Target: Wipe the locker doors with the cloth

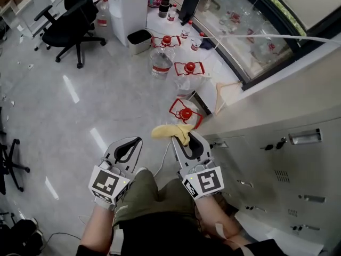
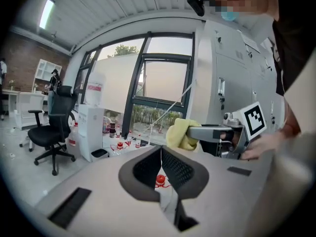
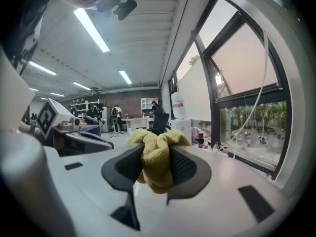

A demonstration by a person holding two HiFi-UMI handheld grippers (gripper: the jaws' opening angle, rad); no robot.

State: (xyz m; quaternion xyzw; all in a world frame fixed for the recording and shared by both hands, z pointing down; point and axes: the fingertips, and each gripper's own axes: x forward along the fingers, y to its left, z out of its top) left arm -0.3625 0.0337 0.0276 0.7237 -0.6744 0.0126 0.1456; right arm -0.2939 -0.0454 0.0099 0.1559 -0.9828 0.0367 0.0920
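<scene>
My right gripper [image 1: 185, 134] is shut on a bunched yellow cloth [image 1: 171, 131], which bulges out between its jaws [image 3: 156, 163] and also shows in the left gripper view [image 2: 181, 134]. It hangs in the air just left of the grey locker doors [image 1: 277, 164], apart from them. Beside it on the left, my left gripper [image 1: 134, 143] has its jaws closed together with nothing in them [image 2: 161, 150]. Both are held low above the person's knees.
Red-capped bottles and red holders [image 1: 185, 112] lie on the floor ahead, with a large water bottle [image 1: 161, 61], a small black bin [image 1: 139, 40] and a white cabinet [image 1: 128, 7]. A black office chair [image 1: 72, 23] stands at far left. A window [image 1: 250, 25] runs along the right.
</scene>
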